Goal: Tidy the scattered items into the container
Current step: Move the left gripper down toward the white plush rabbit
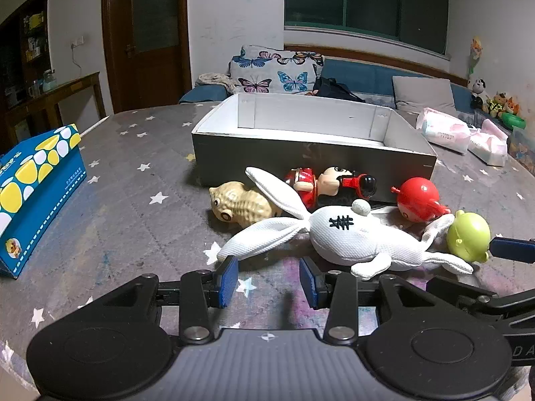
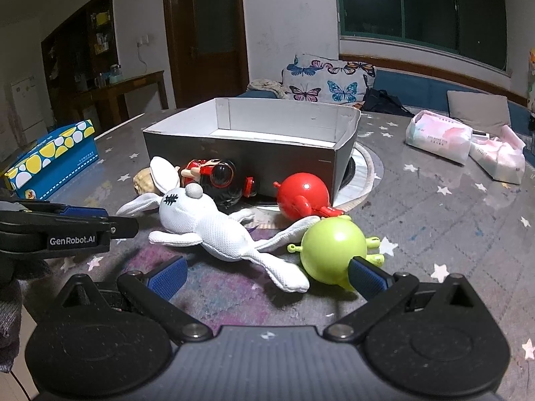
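An open cardboard box (image 1: 314, 153) (image 2: 240, 153) with white inside stands on the star-patterned table. In front of it lie a white plush rabbit (image 1: 354, 237) (image 2: 214, 230), a beige peanut toy (image 1: 240, 205) (image 2: 143, 182), a red-dressed doll (image 1: 321, 180) (image 2: 217, 173), a red round toy (image 1: 418, 198) (image 2: 302, 195) and a green round toy (image 1: 468, 234) (image 2: 331, 247). My left gripper (image 1: 269, 279) is open and empty, just short of the rabbit's ear. My right gripper (image 2: 267, 275) is open wide and empty, its right finger beside the green toy, the rabbit's leg between the jaws.
A blue and yellow tissue box (image 1: 33, 187) (image 2: 53, 160) stands at the left. Pink tissue packs (image 1: 461, 133) (image 2: 464, 143) lie at the right. A sofa with a butterfly cushion (image 1: 274, 70) is behind the table. The left gripper shows in the right wrist view (image 2: 67, 227).
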Tool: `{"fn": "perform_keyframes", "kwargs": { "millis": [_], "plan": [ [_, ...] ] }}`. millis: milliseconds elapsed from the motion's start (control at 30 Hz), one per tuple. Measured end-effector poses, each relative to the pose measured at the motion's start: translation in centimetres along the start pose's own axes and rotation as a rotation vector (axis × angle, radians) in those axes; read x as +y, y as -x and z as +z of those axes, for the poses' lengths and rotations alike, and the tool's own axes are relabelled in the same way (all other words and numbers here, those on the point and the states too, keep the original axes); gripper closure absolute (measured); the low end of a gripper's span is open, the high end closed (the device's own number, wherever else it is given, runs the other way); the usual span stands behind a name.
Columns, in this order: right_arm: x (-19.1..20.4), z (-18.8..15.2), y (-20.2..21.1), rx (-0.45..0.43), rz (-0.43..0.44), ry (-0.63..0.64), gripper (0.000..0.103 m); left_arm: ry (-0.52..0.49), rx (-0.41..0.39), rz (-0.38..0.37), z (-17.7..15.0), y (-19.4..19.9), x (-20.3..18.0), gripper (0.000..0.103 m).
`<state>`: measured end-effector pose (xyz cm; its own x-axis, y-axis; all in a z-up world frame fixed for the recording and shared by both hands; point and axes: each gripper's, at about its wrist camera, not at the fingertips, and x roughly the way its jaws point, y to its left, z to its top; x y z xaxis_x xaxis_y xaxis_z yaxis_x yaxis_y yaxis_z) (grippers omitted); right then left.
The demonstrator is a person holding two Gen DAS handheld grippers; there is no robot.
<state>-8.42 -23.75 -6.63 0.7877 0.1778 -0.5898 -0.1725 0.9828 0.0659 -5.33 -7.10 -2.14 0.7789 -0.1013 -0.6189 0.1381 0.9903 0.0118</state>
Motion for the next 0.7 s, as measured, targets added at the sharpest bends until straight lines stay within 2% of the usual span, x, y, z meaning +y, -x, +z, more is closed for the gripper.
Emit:
{"fn": "perform_keyframes", "kwargs": {
  "millis": [700],
  "plan": [
    [0.63, 0.25, -0.49, -0.005, 0.043, 0.041, 0.000, -0.002, 0.028, -0.006, 0.47, -0.74, -0.12, 0.060]
  ]
}}
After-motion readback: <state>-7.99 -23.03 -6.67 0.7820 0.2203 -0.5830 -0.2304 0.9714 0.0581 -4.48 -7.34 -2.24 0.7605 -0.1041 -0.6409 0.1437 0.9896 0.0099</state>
